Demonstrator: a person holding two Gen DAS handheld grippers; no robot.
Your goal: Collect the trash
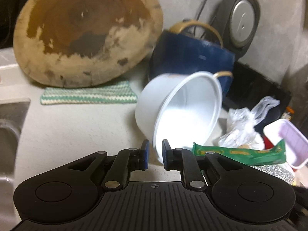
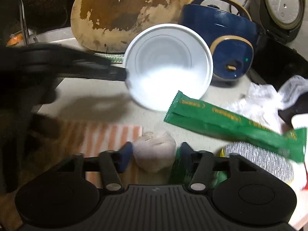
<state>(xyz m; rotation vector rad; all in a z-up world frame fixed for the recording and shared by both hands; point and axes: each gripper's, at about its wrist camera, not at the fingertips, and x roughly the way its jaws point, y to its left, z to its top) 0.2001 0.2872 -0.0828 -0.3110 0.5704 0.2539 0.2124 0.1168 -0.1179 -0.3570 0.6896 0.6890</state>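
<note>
I see my matte black plastic left gripper [image 1: 155,155] as a ribbed central plate bearing a small crosshair mark, flanked by two rounded housings with raised discs. Silver rivets pin the black linkage arms, and blue pads [image 1: 144,154] face its fingertips. My matching black right gripper [image 2: 155,158] has the same ribs, rivets and blue pads [image 2: 125,156].

Pale speckled counter [image 1: 77,123] carries everything. On it: green/white striped knit cloth [image 1: 88,94] under a round wooden board [image 1: 84,32] leaning at back, navy kettle [image 2: 221,36], orange-striped cloth [image 2: 102,134], crumpled tissue wad [image 2: 154,154], clear plastic bag [image 1: 240,127], green wrapper [image 2: 231,127], grey cooker [image 1: 240,19] at rear w/ cord.
</note>
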